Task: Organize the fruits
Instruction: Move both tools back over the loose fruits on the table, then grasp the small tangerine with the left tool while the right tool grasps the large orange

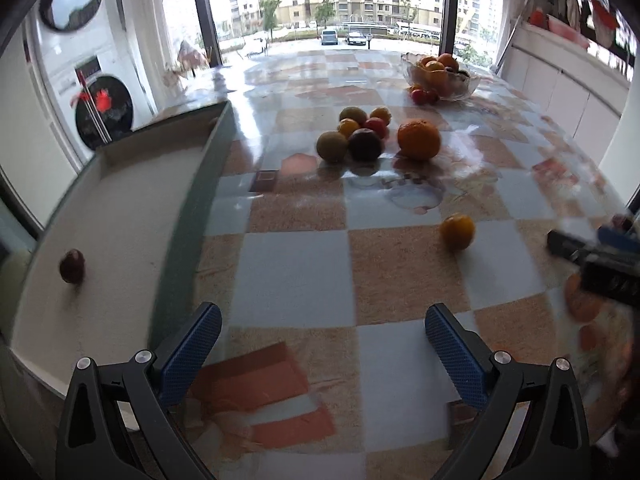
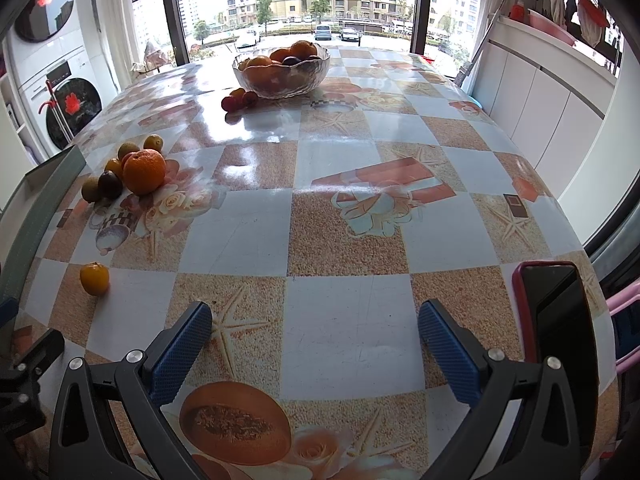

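Note:
A green-walled tray (image 1: pixel 188 184) stands at the table's left edge with one dark plum (image 1: pixel 72 266) inside; its wall shows in the right wrist view (image 2: pixel 24 232). A cluster of loose fruits with a big orange (image 1: pixel 419 139) (image 2: pixel 144 171) lies mid-table. A small orange fruit (image 1: pixel 457 231) (image 2: pixel 94 278) lies alone nearer. A glass bowl (image 1: pixel 440 74) (image 2: pixel 281 67) full of fruit stands at the far side, small red fruits (image 2: pixel 239 99) beside it. My left gripper (image 1: pixel 322 344) is open and empty, right of the tray. My right gripper (image 2: pixel 314 340) is open and empty above the tablecloth.
A phone in a red case (image 2: pixel 560 328) lies at the table's right edge. The right gripper's body (image 1: pixel 600 256) shows at the right of the left wrist view. A washing machine (image 2: pixel 60 108) stands left; white cabinets (image 2: pixel 540 100) run along the right.

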Tool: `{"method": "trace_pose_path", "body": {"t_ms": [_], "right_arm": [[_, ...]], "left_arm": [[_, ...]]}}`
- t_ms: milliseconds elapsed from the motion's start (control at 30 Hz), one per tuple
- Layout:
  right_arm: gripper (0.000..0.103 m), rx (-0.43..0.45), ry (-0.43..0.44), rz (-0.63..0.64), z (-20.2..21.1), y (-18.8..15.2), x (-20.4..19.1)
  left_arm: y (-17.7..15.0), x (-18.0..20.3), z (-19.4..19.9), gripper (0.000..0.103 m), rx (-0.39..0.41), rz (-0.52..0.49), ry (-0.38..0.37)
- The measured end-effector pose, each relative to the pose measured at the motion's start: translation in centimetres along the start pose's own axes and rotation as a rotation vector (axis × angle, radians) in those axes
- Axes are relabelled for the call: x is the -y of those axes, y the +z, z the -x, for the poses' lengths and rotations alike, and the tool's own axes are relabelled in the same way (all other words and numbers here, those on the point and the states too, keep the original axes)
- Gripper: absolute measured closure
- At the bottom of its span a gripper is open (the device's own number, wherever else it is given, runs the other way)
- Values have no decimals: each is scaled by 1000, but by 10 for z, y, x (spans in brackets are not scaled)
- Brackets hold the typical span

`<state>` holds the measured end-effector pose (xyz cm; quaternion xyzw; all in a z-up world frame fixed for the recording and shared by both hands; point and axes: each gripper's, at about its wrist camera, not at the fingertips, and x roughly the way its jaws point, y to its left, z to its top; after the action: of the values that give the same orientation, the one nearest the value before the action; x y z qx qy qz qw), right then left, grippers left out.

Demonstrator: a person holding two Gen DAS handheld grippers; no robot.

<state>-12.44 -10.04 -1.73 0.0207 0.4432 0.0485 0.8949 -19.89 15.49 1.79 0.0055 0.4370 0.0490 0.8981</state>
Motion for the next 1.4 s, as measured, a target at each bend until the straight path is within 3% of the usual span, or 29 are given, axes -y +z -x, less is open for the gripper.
{"method": "trace_pose_path", "body": {"t_ms": [133,333,433,667,767,833,900,933,1100,1233,1400], "right_arm": [[0,3,7,-6,0,0,0],[0,3,-3,-21,-1,0,2],[0,8,-17,-60,0,1,7],[0,77,114,-170,10,-3,28],[0,86,134,-185,10,-3,31],[0,85,132,-184,10,-3,31],[0,86,134,-185,10,-3,31],[0,87,139,-188,9,-2,31],[0,74,116,-167,7,-2,27],[0,-17,-32,-9,-4,4,-4],[0,-74,108,100,-13,24,-41]], "left_arm": [[18,17,-1,0,11,13,-57],[35,55,-28,1,-45,-99,-42],[39,51,-39,0,-89,-51,-87],[42,54,-42,1,-84,-29,-59],[42,61,-37,22,-60,-48,-80],[44,69,-33,52,-52,-79,-102],[44,76,-29,73,-49,-98,-124],[44,77,-29,78,-47,-99,-128],[39,63,-24,79,-32,-64,-156],[33,41,-20,79,-32,-23,-158],[39,16,-11,79,1,34,-161]]}}
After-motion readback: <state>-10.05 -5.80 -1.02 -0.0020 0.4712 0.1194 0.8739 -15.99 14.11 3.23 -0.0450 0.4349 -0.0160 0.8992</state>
